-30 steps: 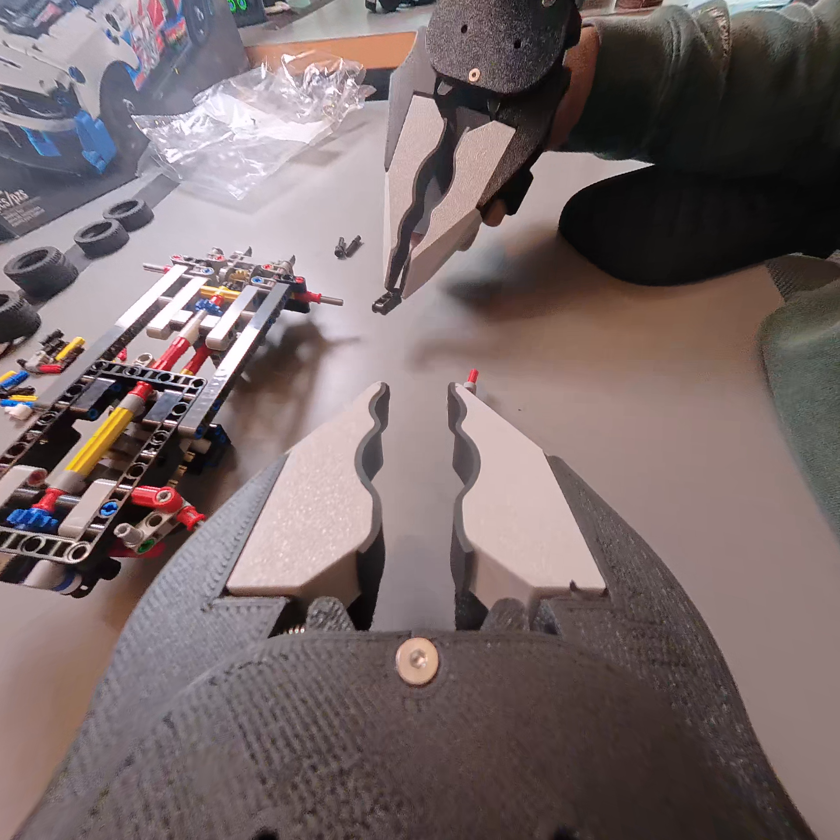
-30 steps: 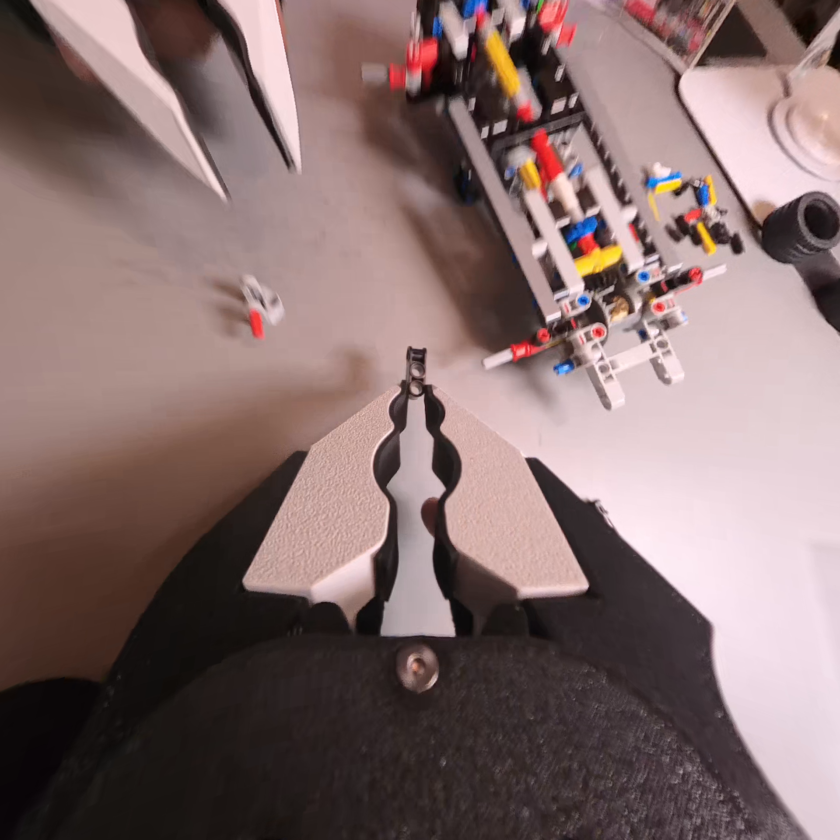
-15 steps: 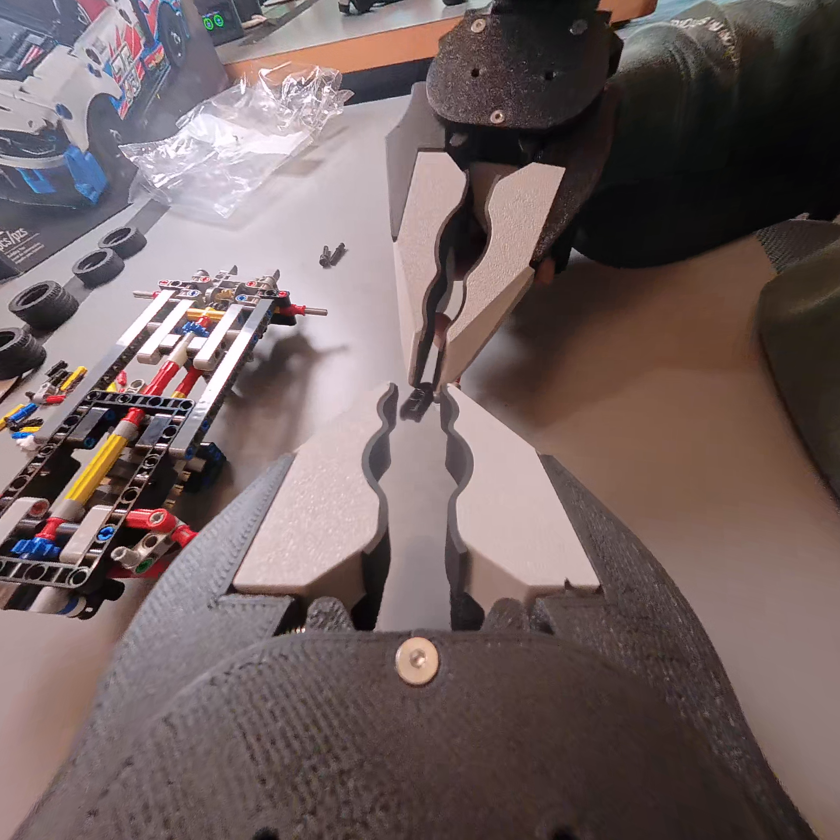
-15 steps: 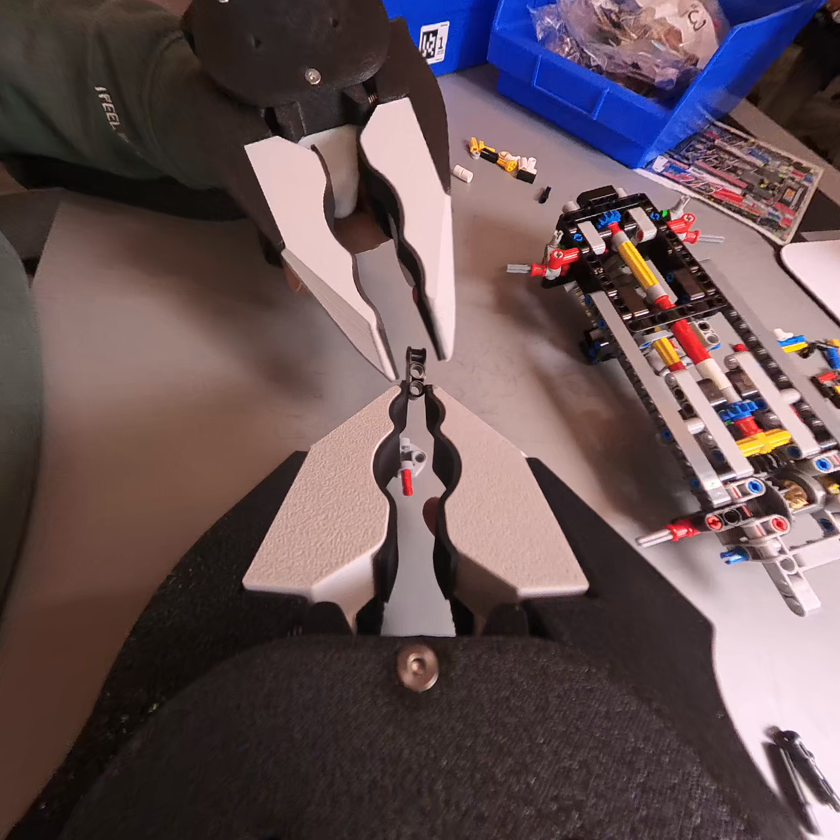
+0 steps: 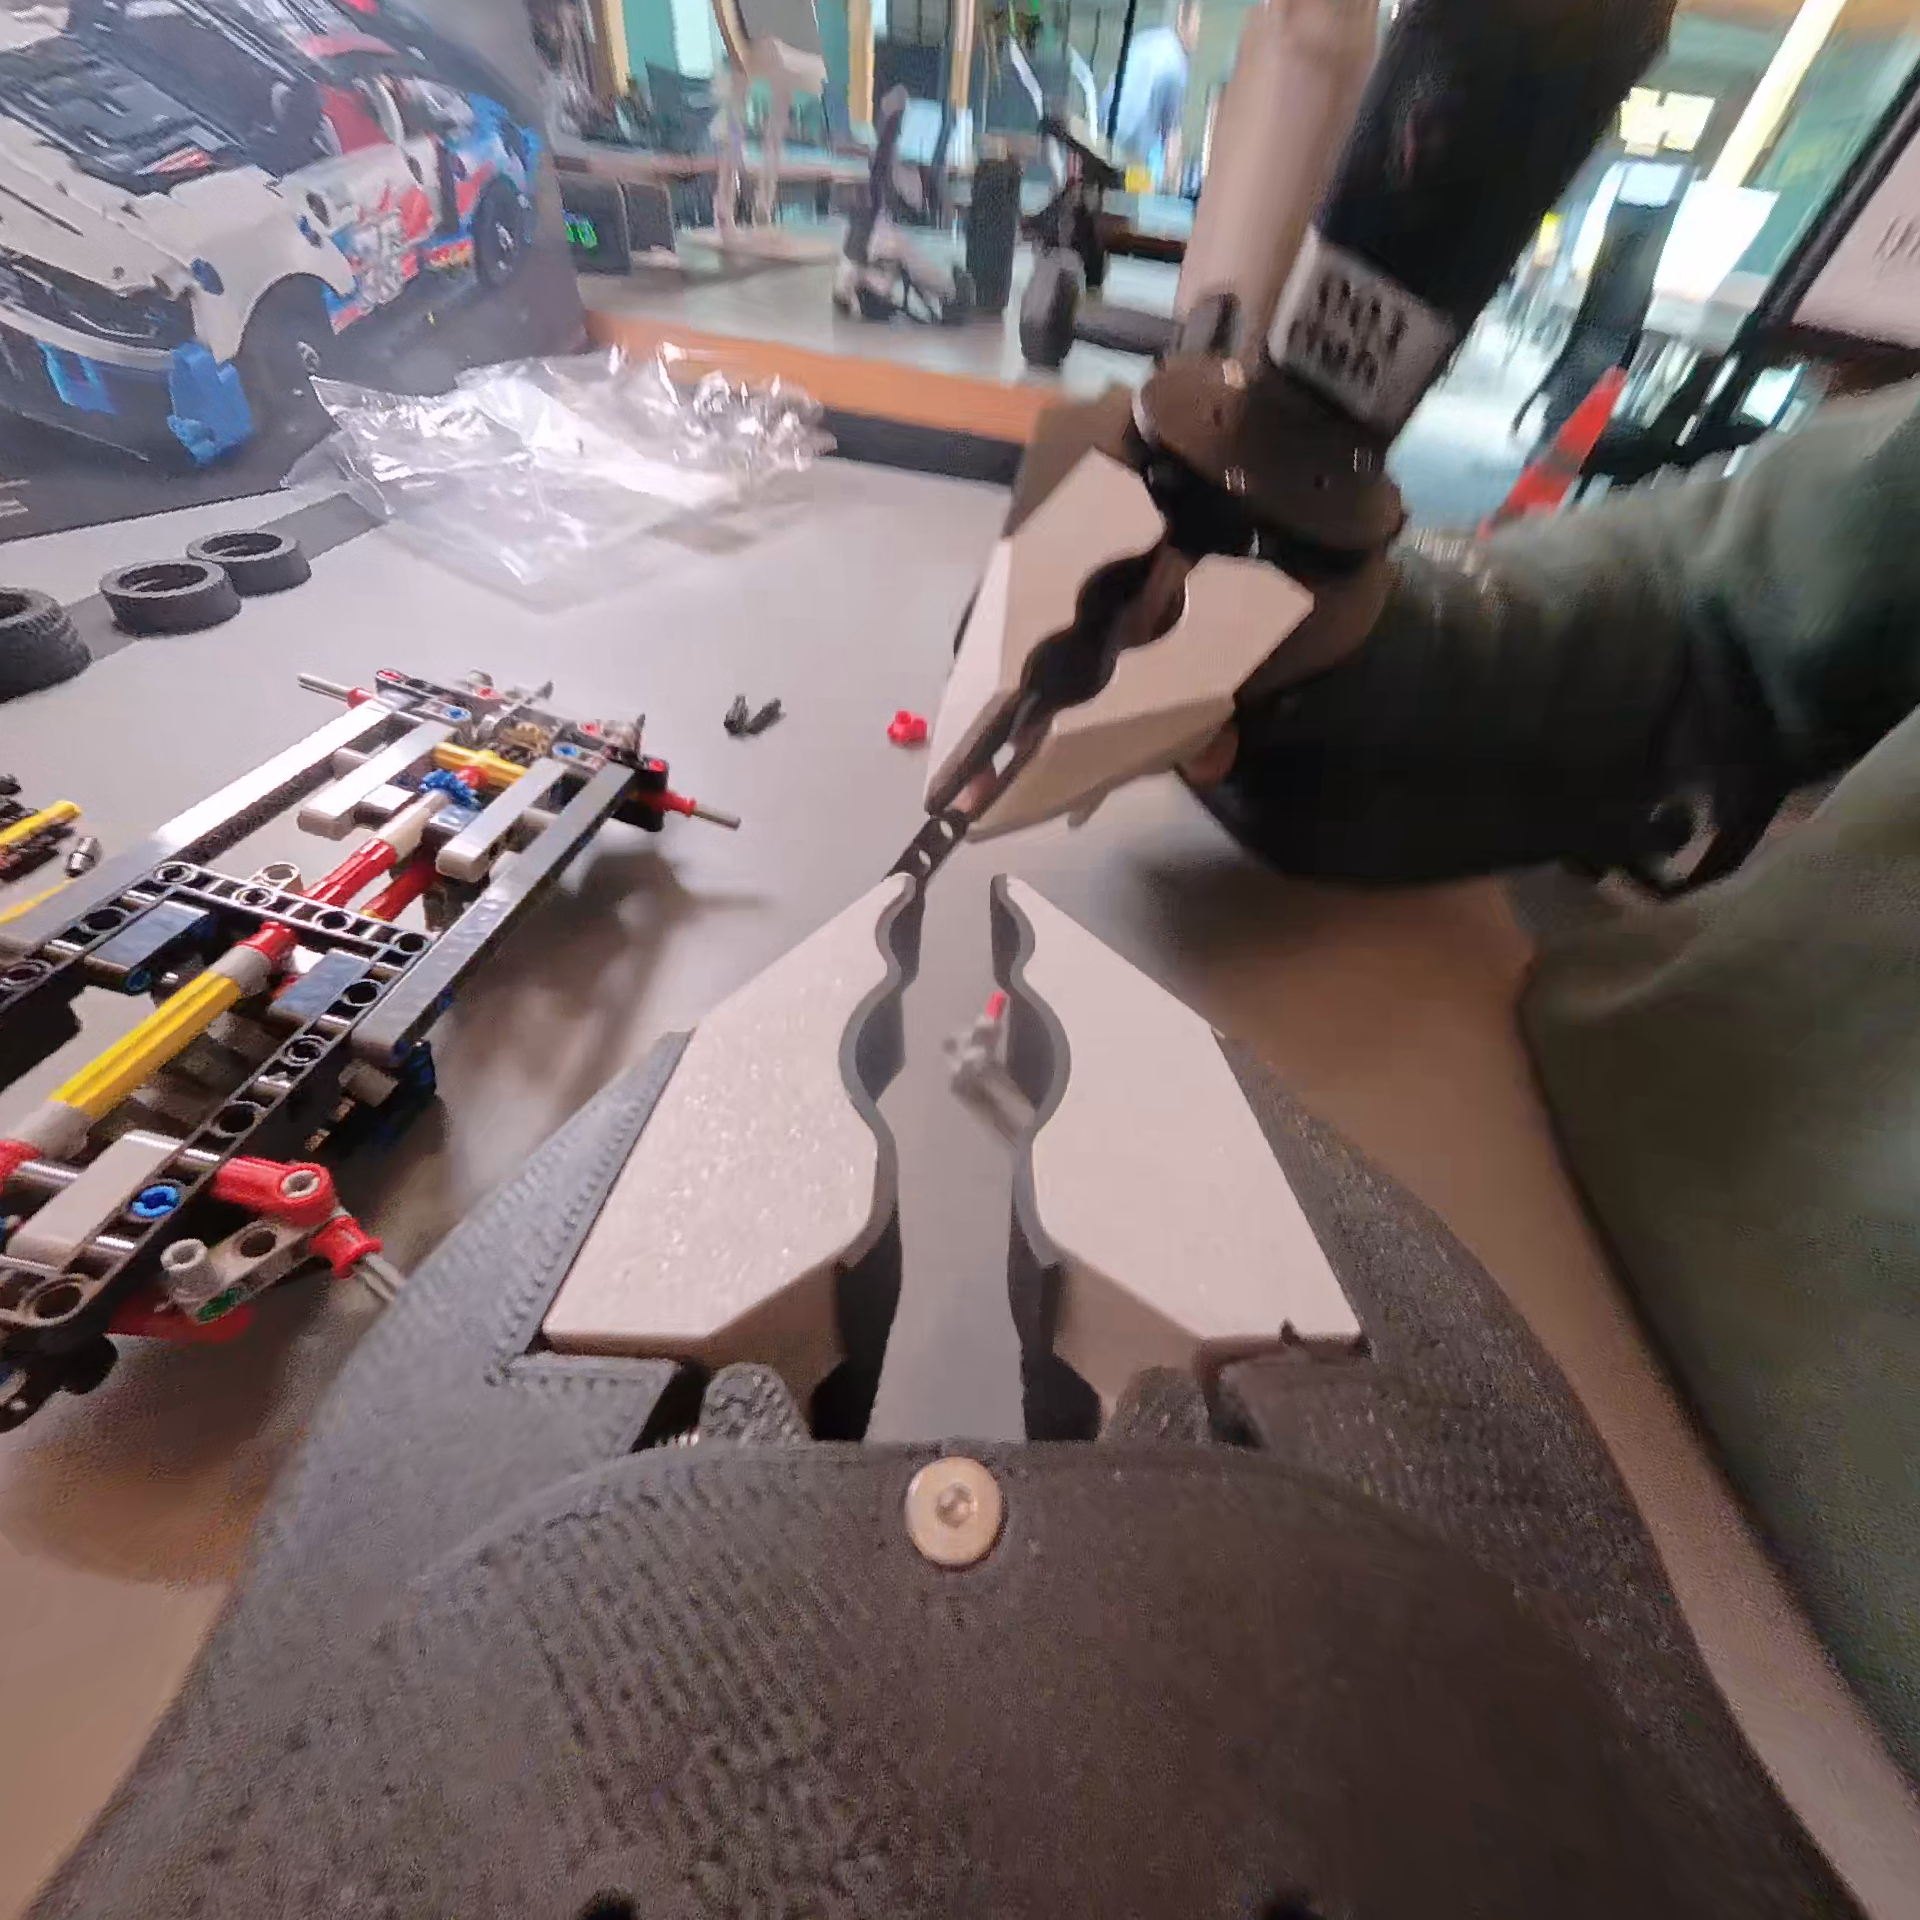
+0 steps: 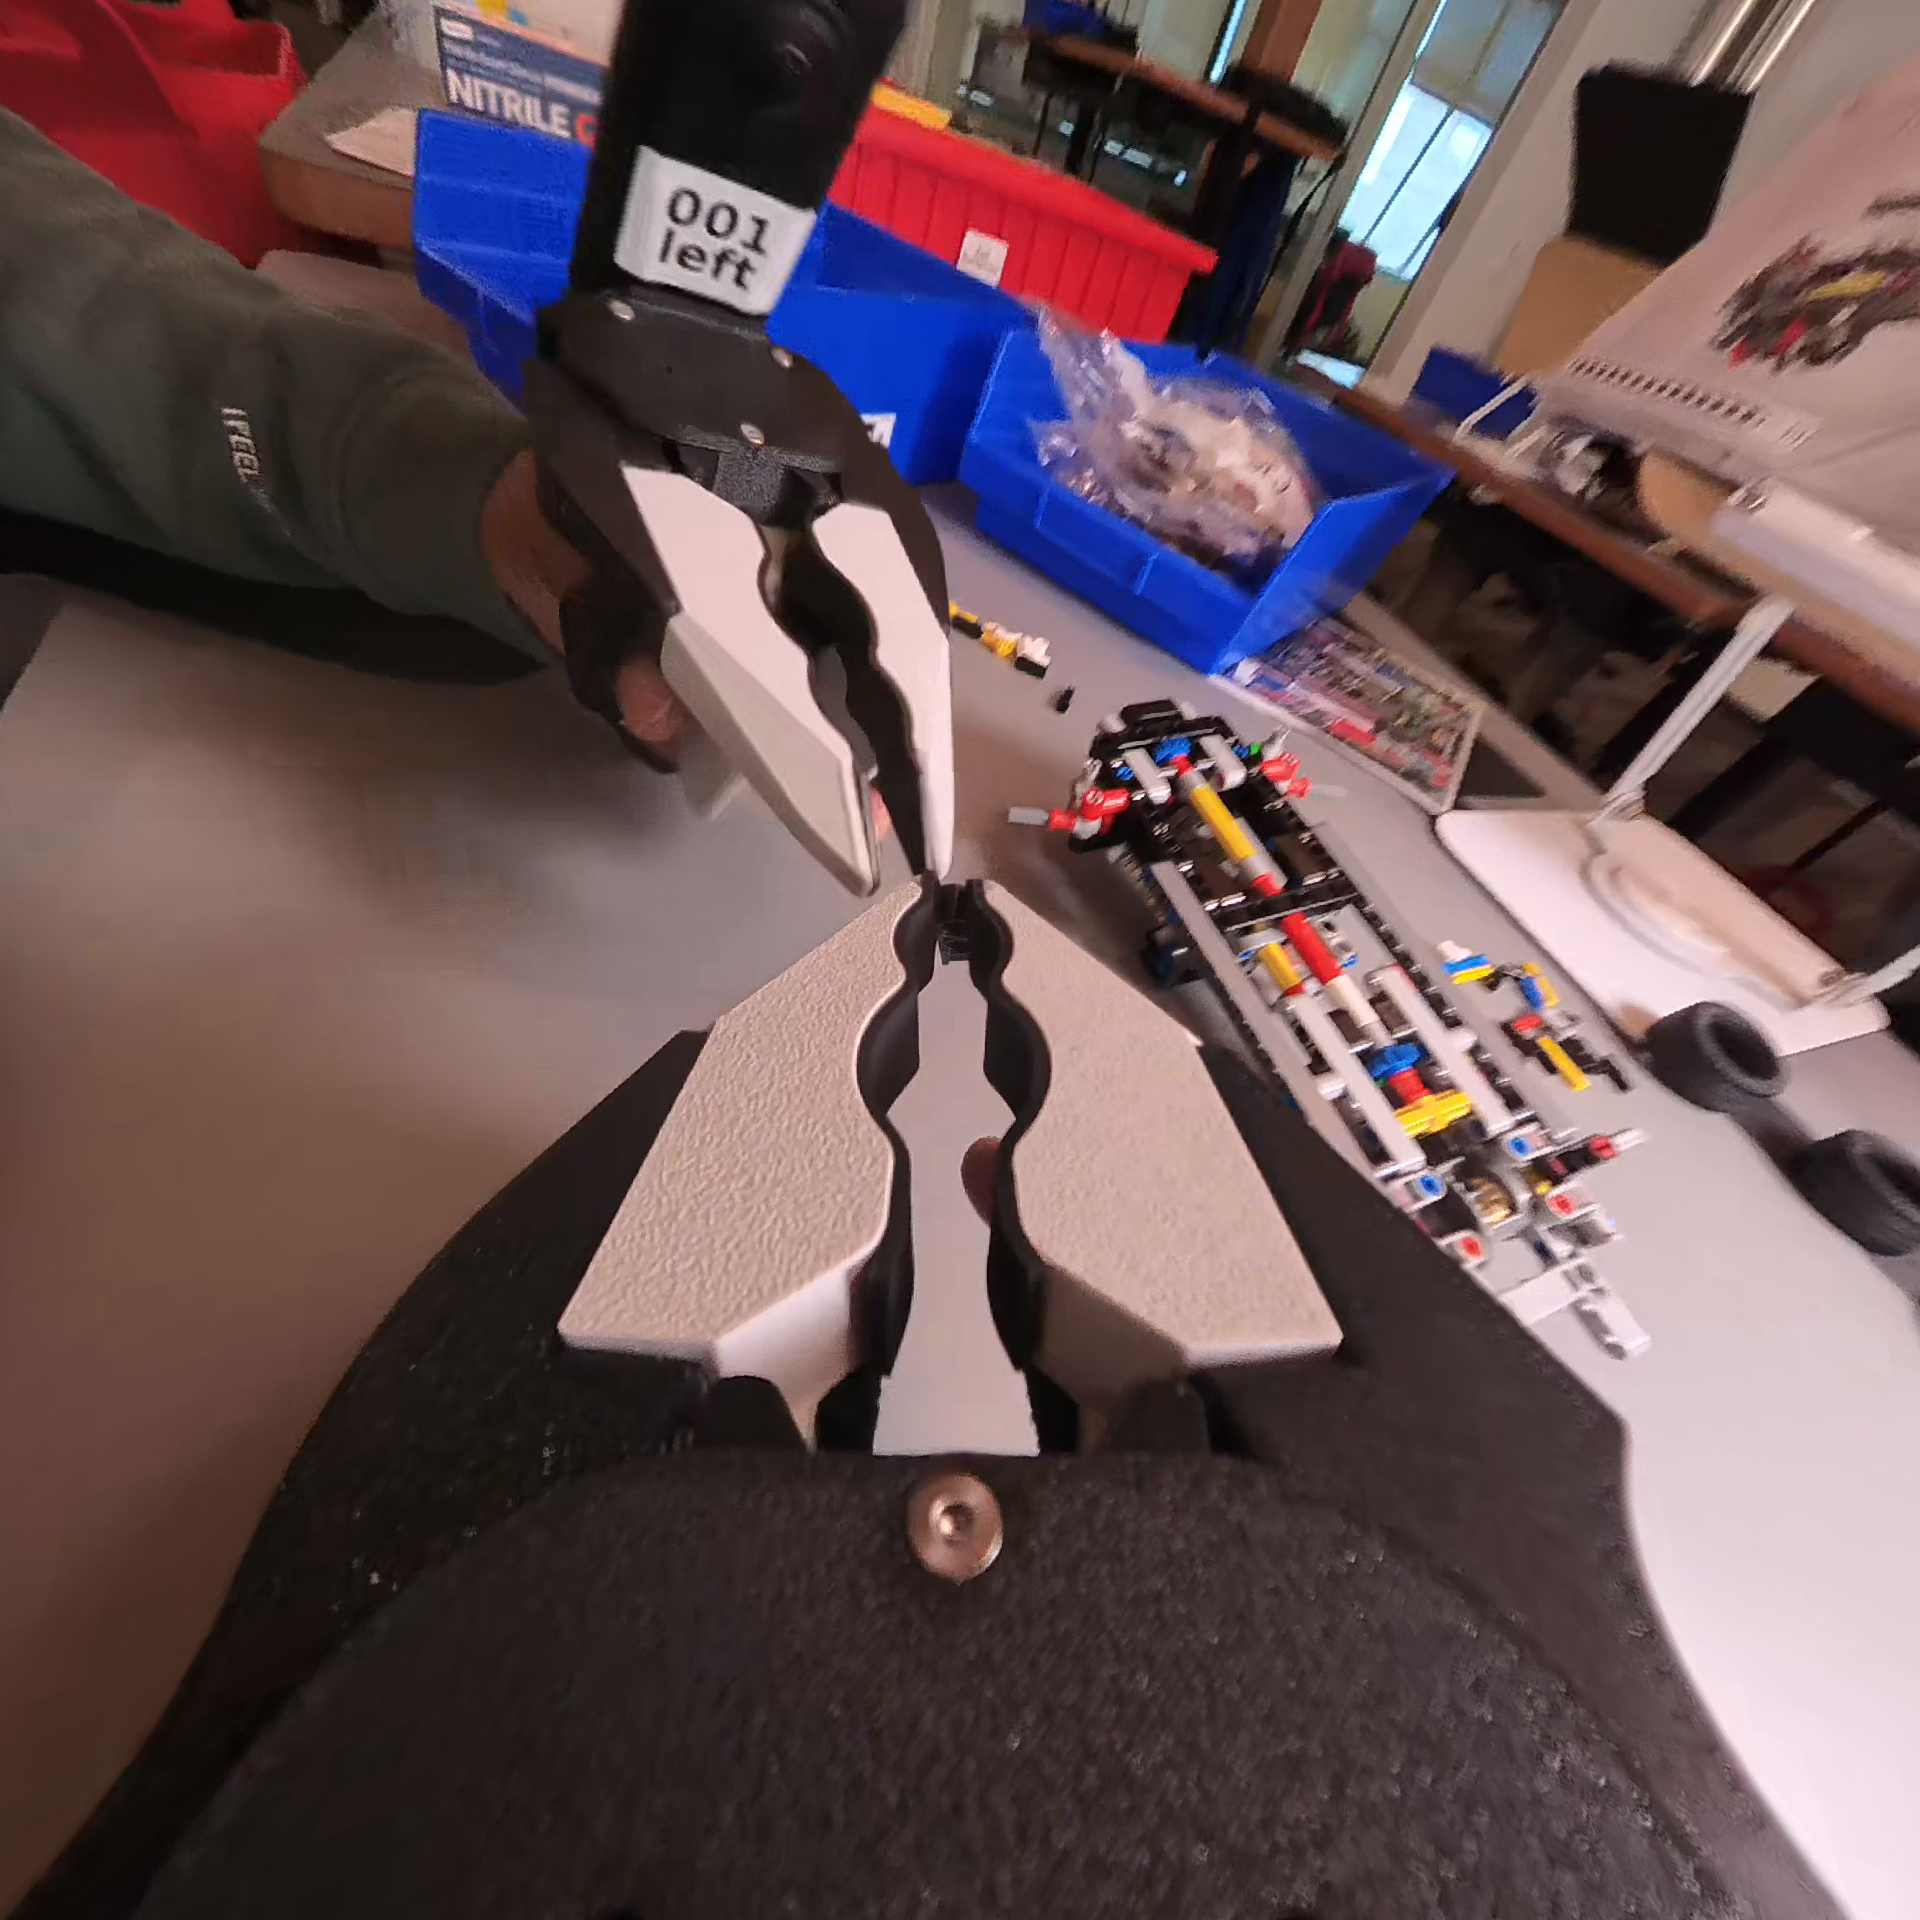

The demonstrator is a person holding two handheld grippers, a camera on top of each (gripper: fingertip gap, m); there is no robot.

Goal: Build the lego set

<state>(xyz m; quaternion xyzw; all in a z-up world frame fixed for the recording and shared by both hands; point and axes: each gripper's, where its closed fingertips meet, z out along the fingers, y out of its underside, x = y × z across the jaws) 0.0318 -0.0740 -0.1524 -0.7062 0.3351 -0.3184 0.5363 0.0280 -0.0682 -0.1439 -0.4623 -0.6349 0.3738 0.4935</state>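
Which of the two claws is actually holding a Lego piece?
The right gripper: its tips are shut on a small black piece. The left gripper has its fingers apart, gripping nothing.

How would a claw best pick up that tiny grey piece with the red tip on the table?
Pinch the grey-and-red piece across its grey body, coming down from above: it lies flat on the table, and its red tip looks too thin. The open left claw is nearest.

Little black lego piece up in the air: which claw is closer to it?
Right. The right claw is shut on the black piece, pinching it at its tips. The left claw is open, one fingertip just reaching the piece's free end.
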